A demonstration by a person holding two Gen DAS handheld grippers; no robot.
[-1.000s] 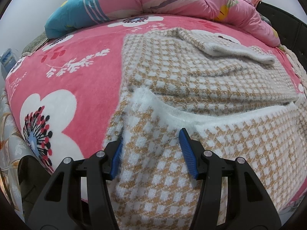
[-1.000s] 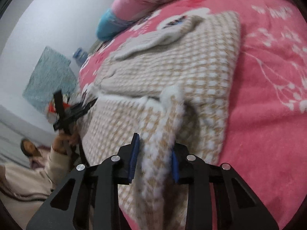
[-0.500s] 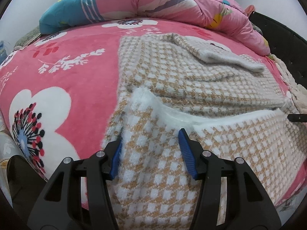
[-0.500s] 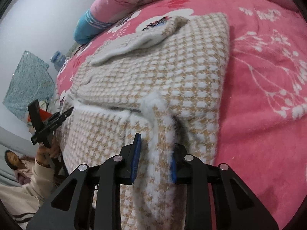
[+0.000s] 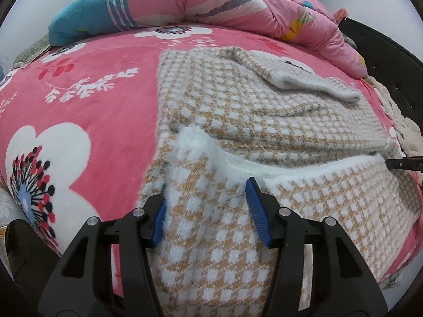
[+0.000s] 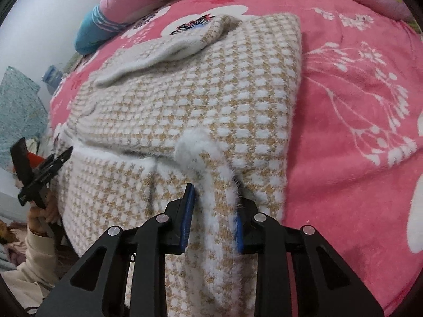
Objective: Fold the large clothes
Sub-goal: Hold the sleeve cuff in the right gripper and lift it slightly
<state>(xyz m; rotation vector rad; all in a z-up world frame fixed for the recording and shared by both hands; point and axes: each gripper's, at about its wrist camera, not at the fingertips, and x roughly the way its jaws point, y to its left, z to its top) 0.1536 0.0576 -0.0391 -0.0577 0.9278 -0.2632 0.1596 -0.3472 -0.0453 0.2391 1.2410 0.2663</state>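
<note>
Clearly you pinch the sweater [image 5: 264, 121] hem in both grippers [image 5: 208, 211] [image 6: 212, 216]; it's soft and floppy, so hold the corners.

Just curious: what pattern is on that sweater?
Tan-and-white checks on the sweater, with a fuzzy white hem; clearest in the left wrist view.

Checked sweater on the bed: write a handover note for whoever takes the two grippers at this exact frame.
Left gripper: shut on the checked sweater near one hem corner.
Right gripper: shut on the other hem corner, bunched between its pads.
Sweater lies on the pink floral blanket, one sleeve folded across its top.
Done: sleeve tucked, hem lifted part way over the body.
Left: likely carry the hem on toward the collar end, release, smooth.
</note>
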